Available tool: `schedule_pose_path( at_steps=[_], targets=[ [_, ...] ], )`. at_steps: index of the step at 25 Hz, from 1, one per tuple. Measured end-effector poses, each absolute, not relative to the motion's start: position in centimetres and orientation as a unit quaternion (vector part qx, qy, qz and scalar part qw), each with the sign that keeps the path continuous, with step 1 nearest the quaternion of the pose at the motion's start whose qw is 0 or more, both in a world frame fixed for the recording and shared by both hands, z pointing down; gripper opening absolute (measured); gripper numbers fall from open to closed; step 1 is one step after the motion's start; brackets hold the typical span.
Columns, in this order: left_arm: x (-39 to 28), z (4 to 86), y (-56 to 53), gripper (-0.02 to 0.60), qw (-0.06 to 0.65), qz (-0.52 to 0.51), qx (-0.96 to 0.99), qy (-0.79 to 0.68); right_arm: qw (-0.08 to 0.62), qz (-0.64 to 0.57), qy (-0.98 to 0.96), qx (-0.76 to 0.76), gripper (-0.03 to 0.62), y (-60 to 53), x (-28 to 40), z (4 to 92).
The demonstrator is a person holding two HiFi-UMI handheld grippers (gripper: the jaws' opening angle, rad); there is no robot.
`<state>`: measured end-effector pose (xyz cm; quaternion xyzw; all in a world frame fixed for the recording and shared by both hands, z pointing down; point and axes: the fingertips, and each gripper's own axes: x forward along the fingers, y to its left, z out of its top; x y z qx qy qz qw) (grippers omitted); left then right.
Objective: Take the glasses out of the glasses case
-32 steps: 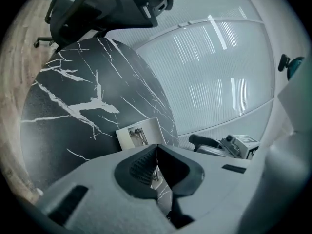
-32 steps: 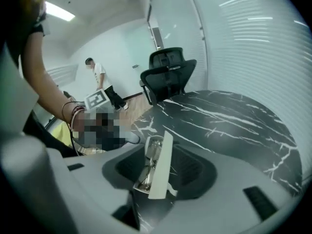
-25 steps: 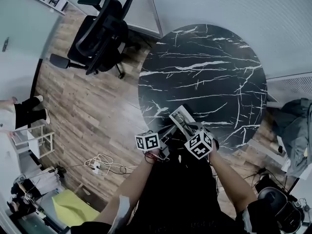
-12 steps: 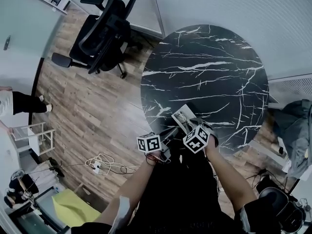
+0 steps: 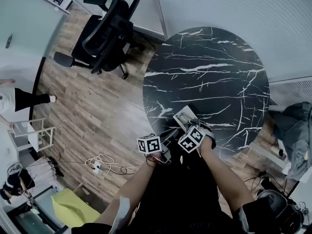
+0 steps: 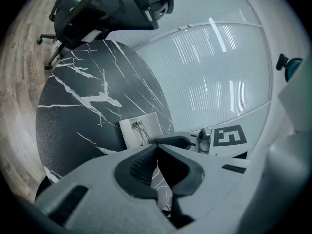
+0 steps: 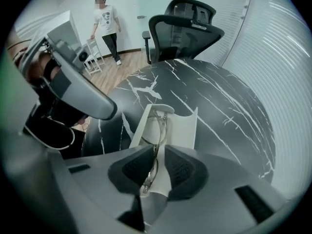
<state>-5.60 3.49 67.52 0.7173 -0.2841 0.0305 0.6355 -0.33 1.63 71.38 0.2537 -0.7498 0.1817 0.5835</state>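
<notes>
Marble tabletop (image 5: 209,77): glasses (image 7: 158,135) between right fingers (image 7: 132,172)

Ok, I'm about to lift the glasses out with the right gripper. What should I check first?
1. Open case: ok, its contents show.
2. Grip of right gripper on glasses: ok, jaws closed on the frame.
3. Hold of left gripper on case: not ok, jaws shut on nothing, short of it.
4. Glasses out of case: not ok, they lie inside.
5. Frame snagging on case: cannot tell.
6. Bare table beside case: ok.
</notes>
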Motion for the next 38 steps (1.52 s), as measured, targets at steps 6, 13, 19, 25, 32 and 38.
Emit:
schedule_pose_path(
  at_steps=[6, 13, 19, 25, 32, 38],
  targets=[
    [-5.7, 67.2, 3.5, 0.017, 0.632, 0.026, 0.719, -0.287, 0.597, 0.159, -0.745, 0.250, 0.046, 1.3, -0.2, 71.5],
    [-5.8, 66.9, 3.4, 0.017, 0.634, 0.016, 0.718, -0.287, 0.559, 0.212, -0.751, 0.280, 0.040, 0.5, 0.7, 70.2],
    [-6.0, 66.8, 3.4, 0.017, 0.631, 0.018, 0.720, -0.288, 0.508, 0.250, -0.768, 0.301, 0.040, 0.2, 0.7, 68.4],
    [-6.2, 66.0, 3.7, 0.017, 0.628, 0.012, 0.726, -0.280, 0.452, 0.281, -0.790, 0.304, 0.038, 0.2, 0.3, 65.7],
    [-6.5, 64.8, 4.2, 0.017, 0.614, 0.021, 0.738, -0.277, 0.393, 0.321, -0.794, 0.334, 0.038, 0.5, 1.8, 62.9],
    [-6.2, 63.5, 4.0, 0.017, 0.590, 0.013, 0.758, -0.280, 0.366, 0.323, -0.794, 0.363, 0.038, 0.7, 4.6, 60.6]
  ],
)
